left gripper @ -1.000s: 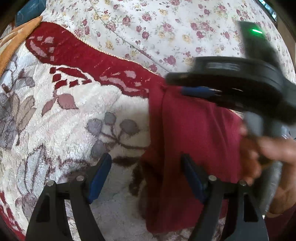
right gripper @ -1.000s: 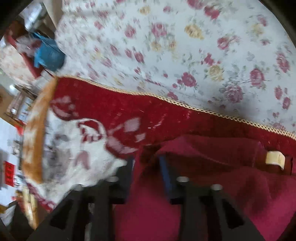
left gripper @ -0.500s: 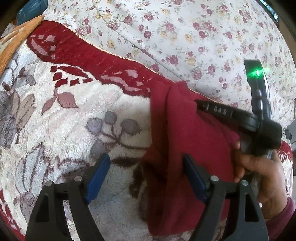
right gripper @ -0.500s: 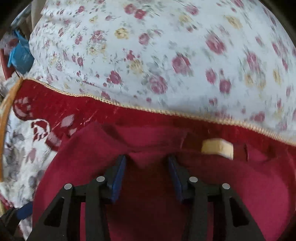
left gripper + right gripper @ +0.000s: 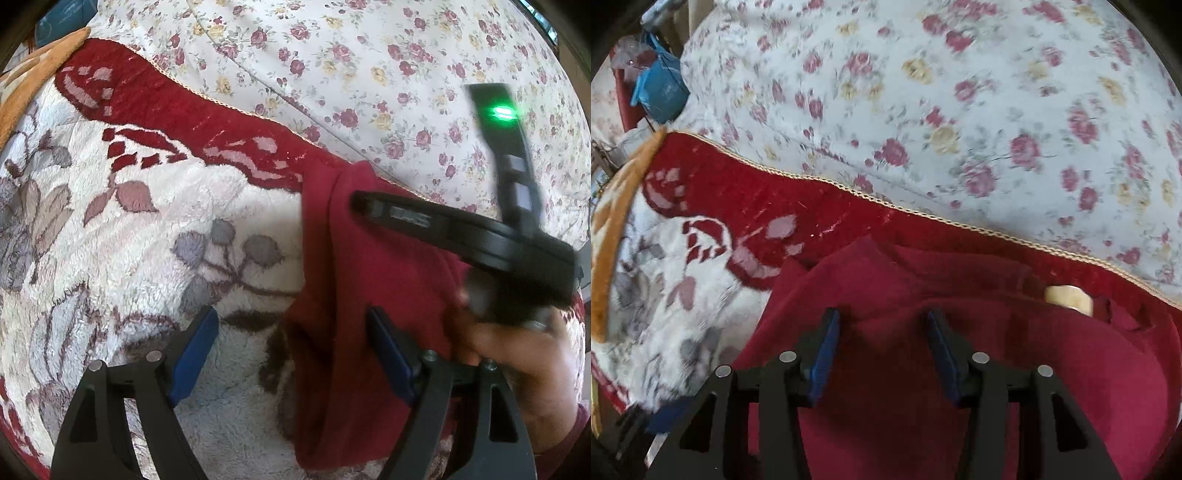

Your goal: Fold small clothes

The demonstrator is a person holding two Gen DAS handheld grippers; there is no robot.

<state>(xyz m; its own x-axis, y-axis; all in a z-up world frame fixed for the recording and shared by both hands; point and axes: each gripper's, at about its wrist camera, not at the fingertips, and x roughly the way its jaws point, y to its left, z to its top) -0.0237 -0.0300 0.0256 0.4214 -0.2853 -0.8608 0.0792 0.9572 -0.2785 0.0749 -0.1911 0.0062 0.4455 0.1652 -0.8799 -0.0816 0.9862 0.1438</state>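
Bed surface: plush white blanket with grey leaves and a deep red border [image 5: 110, 258], laid over a pale rose-printed sheet [image 5: 369, 55]; orange trim [image 5: 37, 81] at the far left, blue bag [image 5: 661, 96] beyond the bed.

On the blanket, near its gold-corded border: small dark red knit garment [image 5: 369, 277], lying mostly flat with a raised lengthwise ridge along its left side, probably a fold half made. Cream neck label [image 5: 1067, 299] showing at the top edge, so likely neckline end toward the sheet.

Left gripper [image 5: 291, 332]: released, jaws wide, straddling the garment's left edge, one blue pad [image 5: 192, 343] over bare blanket, the other [image 5: 388, 350] above red cloth. Placed so, apparently, to pin or pinch that edge.

Right gripper [image 5: 882, 332]: also released, jaws apart, low over the upper middle of the garment [image 5: 923, 406], nothing pinched between them; contact with the cloth impossible to tell. Seen from the left camera as a blurred black body [image 5: 461, 240] in the person's hand [image 5: 517, 350], angled across the cloth, likely to press or smooth the crease.
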